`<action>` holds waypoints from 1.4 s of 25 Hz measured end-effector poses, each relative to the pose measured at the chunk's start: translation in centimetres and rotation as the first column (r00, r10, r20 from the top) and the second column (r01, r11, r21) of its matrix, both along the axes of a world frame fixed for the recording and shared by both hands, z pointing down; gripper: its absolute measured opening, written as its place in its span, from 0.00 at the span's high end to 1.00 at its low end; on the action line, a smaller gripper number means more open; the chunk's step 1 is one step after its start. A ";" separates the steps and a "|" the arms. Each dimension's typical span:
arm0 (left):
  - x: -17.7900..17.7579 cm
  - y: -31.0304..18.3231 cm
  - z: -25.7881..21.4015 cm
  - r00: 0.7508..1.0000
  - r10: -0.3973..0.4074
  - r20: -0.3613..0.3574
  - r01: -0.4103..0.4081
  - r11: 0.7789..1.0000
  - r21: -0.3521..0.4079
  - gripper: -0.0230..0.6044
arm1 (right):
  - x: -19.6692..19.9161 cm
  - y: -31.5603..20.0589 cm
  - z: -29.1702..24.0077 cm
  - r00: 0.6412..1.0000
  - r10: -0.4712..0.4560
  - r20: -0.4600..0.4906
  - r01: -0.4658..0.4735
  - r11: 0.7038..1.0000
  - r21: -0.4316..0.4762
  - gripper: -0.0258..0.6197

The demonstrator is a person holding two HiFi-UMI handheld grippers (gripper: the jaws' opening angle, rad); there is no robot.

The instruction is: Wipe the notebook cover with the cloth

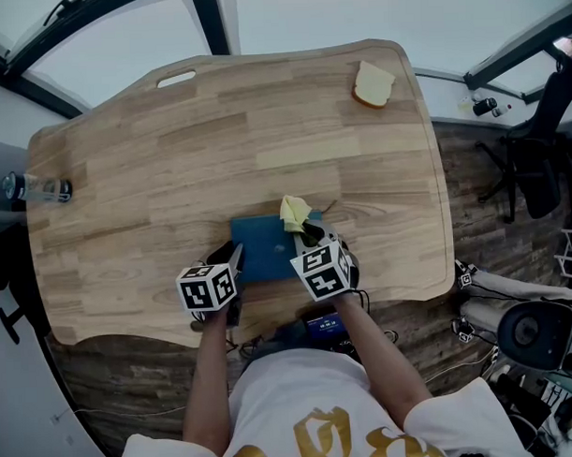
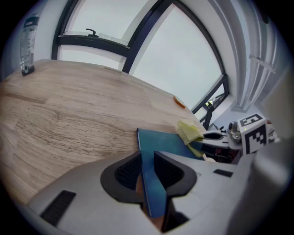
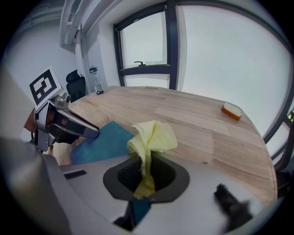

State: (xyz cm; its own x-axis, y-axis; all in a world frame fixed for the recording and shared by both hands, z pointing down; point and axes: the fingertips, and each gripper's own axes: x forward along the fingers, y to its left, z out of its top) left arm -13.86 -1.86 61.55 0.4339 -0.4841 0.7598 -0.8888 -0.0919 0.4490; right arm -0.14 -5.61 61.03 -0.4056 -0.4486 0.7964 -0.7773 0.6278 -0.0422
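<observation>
A blue notebook (image 1: 268,244) lies on the wooden table (image 1: 171,161) near its front edge. My left gripper (image 1: 233,262) is shut on the notebook's left edge; in the left gripper view the blue cover (image 2: 161,146) runs between the two dark pads (image 2: 126,172). My right gripper (image 1: 310,233) is shut on a yellow cloth (image 1: 295,212), which rests on the notebook's upper right part. In the right gripper view the cloth (image 3: 154,137) bunches up out of the jaws above the notebook (image 3: 102,141).
A slice of bread (image 1: 372,83) lies at the table's far right corner. A plastic bottle (image 1: 36,188) lies at the left edge. An office chair (image 1: 536,158) and other gear stand to the right, off the table.
</observation>
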 end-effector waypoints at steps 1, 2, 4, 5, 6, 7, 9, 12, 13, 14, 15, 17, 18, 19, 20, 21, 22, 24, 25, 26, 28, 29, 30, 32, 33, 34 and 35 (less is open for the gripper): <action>0.0 0.0 0.0 1.000 0.000 -0.002 0.000 1.000 0.001 0.81 | -0.2 0.0 0.0 1.000 -0.006 -0.001 0.006 1.000 -0.001 0.90; 0.0 0.0 0.0 1.000 -0.001 -0.003 0.001 1.000 0.001 0.81 | -0.4 0.1 0.0 1.000 -0.014 -0.001 0.014 1.000 -0.003 0.90; 0.0 0.1 0.0 1.000 0.001 -0.007 -0.001 1.000 -0.001 0.81 | -0.8 0.2 0.1 1.000 -0.030 0.000 0.030 0.999 -0.013 0.90; -0.1 0.1 0.0 1.000 0.002 -0.008 -0.002 1.000 -0.003 0.82 | -1.0 0.2 0.1 0.999 -0.037 0.002 0.038 0.999 -0.018 0.90; -0.1 0.1 0.0 1.000 0.003 -0.010 -0.003 1.000 -0.003 0.82 | -1.2 0.2 0.1 0.999 -0.044 0.003 0.044 0.999 -0.022 0.90; -0.1 0.0 0.0 1.000 0.003 -0.011 -0.004 1.000 -0.003 0.82 | -1.3 0.2 0.1 0.999 -0.050 0.003 0.050 0.998 -0.024 0.90; -0.1 0.0 0.0 1.000 0.005 -0.012 -0.005 1.000 -0.004 0.82 | -1.5 0.2 0.2 0.998 -0.059 0.002 0.059 0.998 -0.028 0.90; -0.1 0.1 0.1 1.000 0.007 -0.013 -0.007 1.000 -0.006 0.82 | -1.6 0.3 0.2 0.998 -0.067 -0.001 0.067 0.997 -0.035 0.90; -0.1 0.1 0.0 1.000 0.008 -0.013 -0.008 1.000 -0.006 0.82 | -1.6 0.3 0.2 0.998 -0.068 0.000 0.068 0.997 -0.036 0.90; -0.1 0.1 0.0 1.000 0.009 -0.012 -0.009 1.000 -0.006 0.82 | -1.7 0.3 0.2 0.998 -0.070 0.002 0.070 0.997 -0.036 0.90; -0.1 0.1 0.0 1.000 0.009 -0.012 -0.010 1.000 -0.006 0.82 | -1.9 0.3 0.1 0.997 -0.073 0.003 0.073 0.997 -0.037 0.90; -0.1 0.0 0.0 1.000 0.011 -0.014 -0.011 1.000 -0.008 0.82 | -2.3 0.3 0.1 0.997 -0.081 0.006 0.081 0.996 -0.039 0.90; -0.1 0.0 0.0 1.000 0.012 -0.015 -0.012 1.000 -0.009 0.82 | -2.5 0.4 0.1 0.996 -0.084 0.008 0.084 0.996 -0.040 0.90; -0.1 0.1 0.0 1.000 0.012 -0.016 -0.012 1.000 -0.009 0.82 | -2.7 0.4 0.1 0.996 -0.088 0.010 0.088 0.995 -0.040 0.90; -0.1 0.1 0.0 1.000 0.012 -0.018 -0.012 1.000 -0.009 0.82 | -2.8 0.4 0.1 0.996 -0.091 0.011 0.092 0.995 -0.039 0.90; -0.1 0.0 0.0 1.000 0.012 -0.019 -0.012 1.000 -0.008 0.82 | -3.0 0.4 0.1 0.995 -0.094 0.014 0.094 0.995 -0.039 0.90; -0.1 0.0 0.0 1.000 0.011 -0.019 -0.011 1.000 -0.008 0.82 | -3.2 0.3 0.1 0.995 -0.096 0.017 0.097 0.995 -0.039 0.90; -0.1 0.0 0.0 1.000 0.011 -0.019 -0.011 1.000 -0.006 0.82 | -3.5 0.3 0.1 0.994 -0.103 0.021 0.104 0.994 -0.038 0.90; -0.1 0.0 0.0 1.000 0.011 -0.020 -0.011 1.000 -0.006 0.82 | -3.6 0.3 0.1 0.994 -0.109 0.021 0.109 0.993 -0.038 0.90; 0.0 0.0 0.0 1.000 0.010 -0.021 -0.010 1.000 -0.006 0.82 | -3.7 0.3 0.1 0.993 -0.114 0.021 0.115 0.993 -0.037 0.90; 0.0 0.1 0.1 1.000 0.009 -0.022 -0.010 1.000 -0.008 0.82 | -4.1 0.4 0.2 0.992 -0.124 0.023 0.124 0.992 -0.038 0.90; -0.1 0.0 0.1 1.000 0.009 -0.023 -0.010 1.000 -0.008 0.82 | -4.3 0.4 0.2 0.991 -0.128 0.024 0.129 0.991 -0.037 0.90; -0.1 0.0 0.1 1.000 0.009 -0.024 -0.010 1.000 -0.008 0.82 | -4.5 0.4 0.2 0.991 -0.132 0.025 0.133 0.990 -0.038 0.90; -0.1 0.0 0.0 1.000 0.010 -0.025 -0.010 1.000 -0.006 0.82 | -4.9 0.4 0.1 0.990 -0.141 0.027 0.142 0.989 -0.039 0.90; -0.1 0.0 0.0 1.000 0.010 -0.025 -0.010 1.000 -0.005 0.82 | -5.0 0.4 0.1 0.989 -0.146 0.027 0.147 0.988 -0.039 0.90; -0.1 0.0 0.0 1.000 0.010 -0.025 -0.010 1.000 -0.004 0.82 | -5.2 0.4 0.1 0.988 -0.151 0.028 0.152 0.988 -0.040 0.90; -0.1 0.0 0.0 1.000 0.010 -0.026 -0.010 1.000 -0.004 0.82 | -5.3 0.4 0.1 0.987 -0.156 0.028 0.157 0.987 -0.041 0.90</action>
State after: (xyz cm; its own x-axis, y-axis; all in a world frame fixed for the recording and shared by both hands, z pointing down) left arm -13.97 -1.84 61.54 0.4581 -0.4767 0.7503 -0.8760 -0.0987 0.4721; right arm -5.42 -5.18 61.13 -0.4875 -0.3441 0.8025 -0.6682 0.7386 -0.0892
